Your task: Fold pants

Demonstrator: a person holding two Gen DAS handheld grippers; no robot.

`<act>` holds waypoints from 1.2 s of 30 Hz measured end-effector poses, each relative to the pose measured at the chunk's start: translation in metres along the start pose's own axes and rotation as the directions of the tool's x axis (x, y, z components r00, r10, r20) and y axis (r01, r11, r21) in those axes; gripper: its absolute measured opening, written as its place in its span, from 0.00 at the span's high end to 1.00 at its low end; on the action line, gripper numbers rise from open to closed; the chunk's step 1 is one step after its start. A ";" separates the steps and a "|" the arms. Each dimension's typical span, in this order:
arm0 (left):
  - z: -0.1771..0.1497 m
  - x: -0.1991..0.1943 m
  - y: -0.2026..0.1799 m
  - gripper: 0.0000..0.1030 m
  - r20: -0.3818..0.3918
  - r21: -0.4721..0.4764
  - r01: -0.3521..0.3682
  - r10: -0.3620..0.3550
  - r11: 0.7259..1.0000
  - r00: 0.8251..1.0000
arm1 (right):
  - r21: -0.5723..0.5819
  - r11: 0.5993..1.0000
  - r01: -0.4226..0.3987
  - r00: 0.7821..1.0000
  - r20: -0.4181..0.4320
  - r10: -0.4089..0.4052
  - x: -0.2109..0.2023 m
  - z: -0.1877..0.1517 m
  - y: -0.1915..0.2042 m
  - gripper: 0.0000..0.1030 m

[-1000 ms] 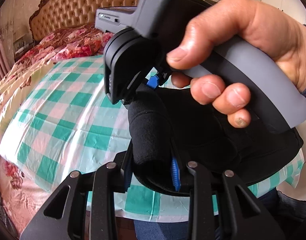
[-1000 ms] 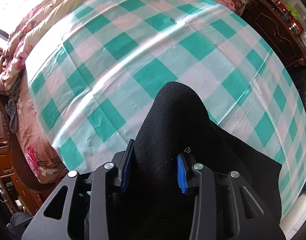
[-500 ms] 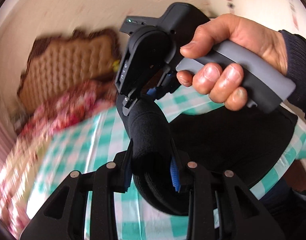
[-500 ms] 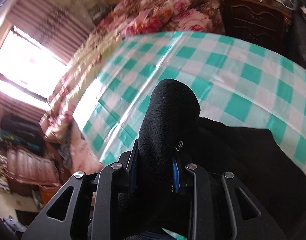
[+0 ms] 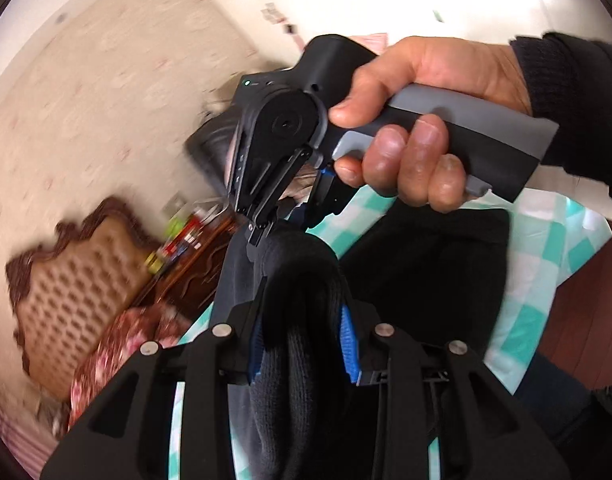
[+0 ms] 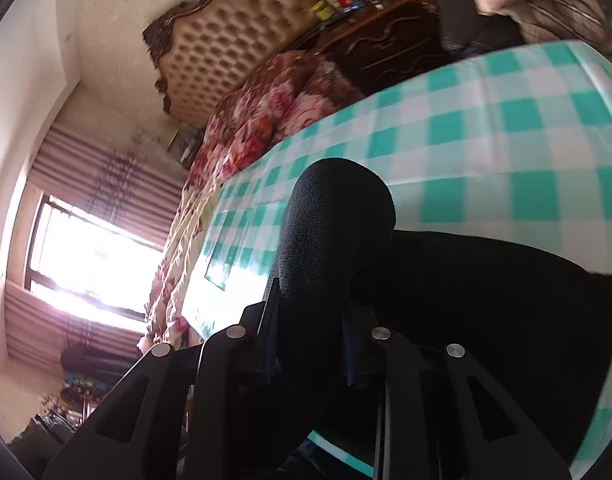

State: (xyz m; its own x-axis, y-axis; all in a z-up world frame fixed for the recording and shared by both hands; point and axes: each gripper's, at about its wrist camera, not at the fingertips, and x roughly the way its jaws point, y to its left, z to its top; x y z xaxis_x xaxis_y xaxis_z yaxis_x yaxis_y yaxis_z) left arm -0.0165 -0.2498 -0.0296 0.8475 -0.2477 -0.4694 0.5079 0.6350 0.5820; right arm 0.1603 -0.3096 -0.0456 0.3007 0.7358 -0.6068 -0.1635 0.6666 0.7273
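The black pants (image 5: 426,280) hang from both grippers above the green and white checked cloth (image 5: 530,280). My left gripper (image 5: 302,344) is shut on a thick bunched fold of the pants. My right gripper (image 6: 310,344) is shut on another bunched fold of the pants (image 6: 486,300), which rises between its blue pads. In the left wrist view the right gripper (image 5: 282,200) is just ahead, held by a hand, close to the left one. The rest of the fabric trails to the right over the cloth (image 6: 486,152).
A tufted headboard (image 6: 234,40) and a floral quilt (image 6: 274,108) lie beyond the checked cloth. A dark wooden cabinet (image 6: 386,44) with small items on top stands beside them. A bright window (image 6: 90,256) is at the left.
Both grippers have lifted and tilted upward with the pants, so the views swing from the checked cloth toward the walls and headboard. Both stay shut on the fabric.
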 end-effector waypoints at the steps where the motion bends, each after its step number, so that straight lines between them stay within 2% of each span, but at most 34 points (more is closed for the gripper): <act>1: 0.004 0.009 -0.016 0.70 0.004 0.022 0.014 -0.014 1.000 1.000 | 0.017 1.000 0.000 1.000 0.001 0.000 -0.003 -0.003 -0.017 0.75; 5: 0.008 0.046 -0.065 0.66 0.007 0.073 0.031 -0.032 0.997 0.999 | 0.064 0.998 0.020 1.000 -0.022 -0.019 0.003 -0.009 -0.072 0.75; 6: 0.005 0.053 -0.074 0.59 0.011 0.080 0.034 -0.035 0.996 0.999 | 0.075 0.997 0.033 0.999 -0.037 -0.030 0.010 -0.010 -0.084 0.75; 8: -0.009 0.069 -0.086 0.53 0.005 0.117 0.056 -0.057 0.992 0.998 | 0.083 0.995 0.051 0.997 -0.063 -0.045 0.023 -0.013 -0.097 0.70; 10: -0.019 0.070 -0.097 0.36 0.018 0.153 0.063 -0.066 0.986 0.998 | 0.077 0.996 0.054 0.996 -0.070 -0.048 0.025 -0.015 -0.102 0.68; 12: -0.029 0.064 -0.101 0.31 0.042 0.189 0.038 -0.047 0.981 0.998 | 0.059 0.997 0.058 0.997 -0.062 -0.055 0.022 -0.015 -0.099 0.64; 14: -0.041 0.057 -0.100 0.29 0.058 0.214 -0.003 -0.010 0.977 0.998 | 0.031 0.996 0.084 0.995 -0.055 -0.082 0.019 -0.015 -0.094 0.56; 18: -0.060 0.058 -0.102 0.28 0.040 0.268 -0.024 0.014 0.963 0.999 | -0.013 0.992 0.127 0.990 -0.065 -0.128 0.017 -0.020 -0.084 0.54; 20: -0.065 0.068 -0.103 0.32 0.008 0.286 -0.022 0.021 0.958 1.000 | -0.029 0.987 0.156 0.985 -0.071 -0.158 0.021 -0.020 -0.080 0.54; 22: -0.070 0.081 -0.100 0.48 -0.024 0.287 -0.021 0.029 0.958 0.999 | -0.039 0.984 0.176 0.981 -0.074 -0.179 0.023 -0.019 -0.077 0.56; 23: -0.071 0.086 -0.099 0.53 -0.036 0.285 -0.017 0.029 0.958 0.999 | -0.044 0.981 0.189 0.978 -0.077 -0.192 0.025 -0.018 -0.075 0.62; 25: -0.074 0.089 -0.102 0.69 -0.026 0.304 -0.035 0.045 0.952 0.999 | -0.069 0.971 0.227 0.969 -0.079 -0.232 0.024 -0.018 -0.071 0.69; 28: -0.075 0.087 -0.098 0.74 -0.012 0.309 -0.053 0.060 0.950 0.998 | -0.097 0.967 0.234 0.968 -0.073 -0.241 0.009 -0.018 -0.066 0.76; 33: -0.057 0.067 -0.075 0.75 0.079 0.299 -0.147 0.129 0.943 0.988 | -0.168 0.959 0.229 0.972 -0.006 -0.233 -0.023 -0.009 -0.030 0.77; 36: -0.044 0.063 -0.065 0.75 0.112 0.284 -0.162 0.136 0.945 0.984 | -0.192 0.949 0.248 0.969 0.034 -0.246 -0.041 -0.004 -0.013 0.77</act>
State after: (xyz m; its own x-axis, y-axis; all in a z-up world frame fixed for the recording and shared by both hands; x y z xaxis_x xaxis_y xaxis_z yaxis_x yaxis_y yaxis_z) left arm -0.0034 -0.2746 -0.1263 0.9204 -0.2399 -0.3087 0.3860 0.4323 0.8150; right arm 0.1466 -0.3483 -0.0316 0.3638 0.5443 -0.7559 -0.2611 0.8386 0.4781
